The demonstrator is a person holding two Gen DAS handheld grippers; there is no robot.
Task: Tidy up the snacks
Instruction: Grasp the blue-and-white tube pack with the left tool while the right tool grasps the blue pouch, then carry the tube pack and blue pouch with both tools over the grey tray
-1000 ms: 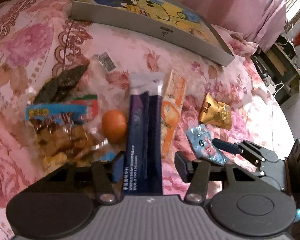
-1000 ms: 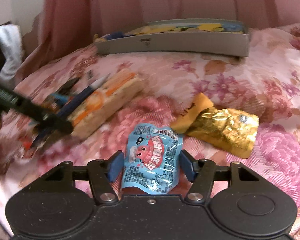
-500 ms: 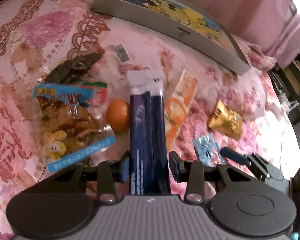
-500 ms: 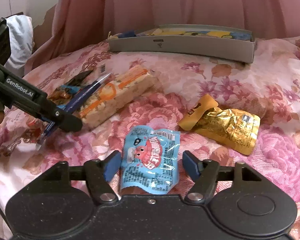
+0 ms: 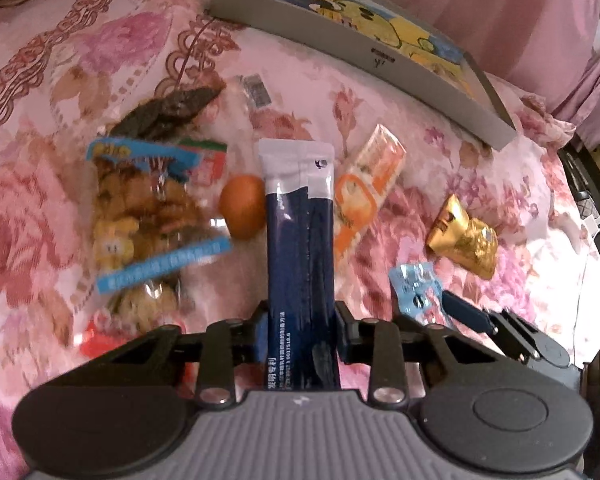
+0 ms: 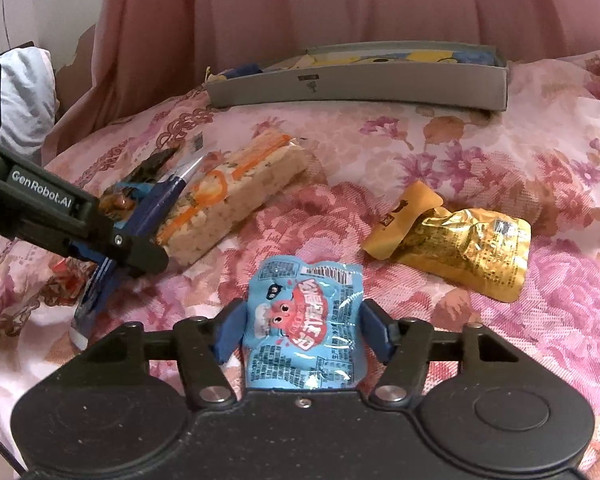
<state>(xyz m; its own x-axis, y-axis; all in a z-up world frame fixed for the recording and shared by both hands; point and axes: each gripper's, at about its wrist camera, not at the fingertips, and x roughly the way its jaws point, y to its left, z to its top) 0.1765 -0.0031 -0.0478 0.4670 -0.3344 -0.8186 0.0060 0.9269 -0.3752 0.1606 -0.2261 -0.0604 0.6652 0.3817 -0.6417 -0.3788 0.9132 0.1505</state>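
Note:
My left gripper [image 5: 300,330] is shut on a long dark blue stick packet [image 5: 300,240] with a white top end, held above the flowered bedspread. It also shows in the right wrist view [image 6: 156,200], clamped by the left gripper [image 6: 112,252]. My right gripper [image 6: 302,334] is closed onto the sides of a light blue snack packet [image 6: 306,320] with a red cartoon. The same packet shows in the left wrist view [image 5: 414,288]. A grey shallow box [image 6: 360,86] with a yellow cartoon lining lies at the back.
On the bedspread lie an orange-striped cracker pack [image 5: 364,192], a gold foil packet [image 6: 460,240], an orange fruit [image 5: 242,206], a clear bag of cookies [image 5: 148,212] and a dark snack [image 5: 168,110]. A pink curtain [image 6: 340,8] hangs behind.
My left gripper has shut on the blue stick packet and lifted it. My right gripper has narrowed around the light blue packet and risen slightly.

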